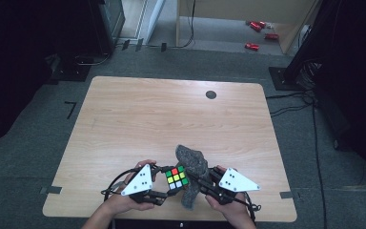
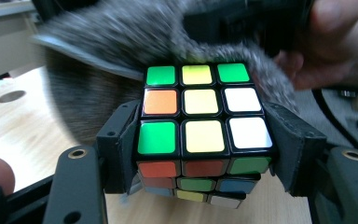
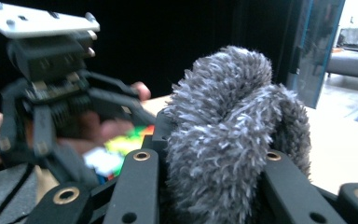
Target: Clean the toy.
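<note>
A scrambled colour cube (image 1: 177,177) (image 2: 199,122) sits clamped between the jaws of my left gripper (image 1: 167,183) (image 2: 200,154), just above the table's front edge. Its top face shows green, yellow, orange and white tiles. A grey fuzzy cloth (image 1: 192,171) (image 3: 228,140) is pinched in my right gripper (image 1: 201,183) (image 3: 214,182) and stands up in a fold right beside the cube, brushing its far side. The left gripper (image 3: 121,135) with the cube (image 3: 116,149) appears blurred in the right gripper view.
The wooden table (image 1: 171,114) has a dark round hole (image 1: 211,94) near its far right. Grey carpet surrounds it, with cables (image 1: 286,102) on the right and red items (image 1: 259,33) on the floor far behind.
</note>
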Demonstrator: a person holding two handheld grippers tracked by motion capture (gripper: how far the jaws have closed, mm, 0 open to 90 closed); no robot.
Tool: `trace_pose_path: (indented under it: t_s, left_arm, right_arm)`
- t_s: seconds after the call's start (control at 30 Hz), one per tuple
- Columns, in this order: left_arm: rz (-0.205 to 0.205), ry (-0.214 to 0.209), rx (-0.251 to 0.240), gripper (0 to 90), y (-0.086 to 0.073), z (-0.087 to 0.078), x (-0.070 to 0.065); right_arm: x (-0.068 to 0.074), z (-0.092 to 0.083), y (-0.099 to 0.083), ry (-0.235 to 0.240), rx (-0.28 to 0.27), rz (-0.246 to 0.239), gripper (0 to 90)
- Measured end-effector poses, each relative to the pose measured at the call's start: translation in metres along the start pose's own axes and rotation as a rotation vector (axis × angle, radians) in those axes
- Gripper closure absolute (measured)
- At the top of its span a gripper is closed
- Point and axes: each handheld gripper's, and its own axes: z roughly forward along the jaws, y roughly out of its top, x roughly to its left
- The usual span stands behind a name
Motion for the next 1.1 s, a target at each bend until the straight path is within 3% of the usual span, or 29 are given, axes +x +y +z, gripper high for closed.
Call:
trace_pose_path:
  t_s: [0.07,0.13,0.23,0.33,0.53,0.73,0.97,1.1]
  left_arm:
    - [-0.009,-0.006,-0.013,35.3,0.001,-0.002,0.000]
    - [-0.014,0.002,-0.025,35.3,0.002,-0.005,0.002]
    - [-0.054,0.000,-0.071,35.4,0.004,-0.012,0.008]
    - [-0.056,0.007,-0.073,35.4,0.004,-0.015,0.010]
    - [-0.022,0.002,-0.039,35.4,0.003,-0.008,0.004]
    - [-0.043,0.013,-0.065,35.3,0.004,-0.013,0.009]
    - [-0.033,0.008,-0.041,35.4,0.001,-0.008,0.005]
    - [-0.044,0.007,-0.056,35.4,0.003,-0.010,0.006]
  right_arm:
    - [0.001,0.001,0.000,-0.006,0.008,-0.005,72.1]
    - [-0.005,0.001,-0.004,-0.009,0.006,0.037,72.1]
    - [-0.010,0.004,-0.013,-0.038,0.075,0.055,72.3]
    - [-0.012,0.005,-0.016,-0.024,0.072,0.094,72.2]
    - [-0.006,0.003,-0.005,-0.001,0.025,0.067,72.2]
    - [-0.011,0.005,-0.014,-0.029,0.080,0.058,72.3]
    - [-0.006,0.003,-0.006,-0.002,0.040,0.048,72.3]
    - [-0.011,0.005,-0.013,-0.014,0.071,0.062,72.3]
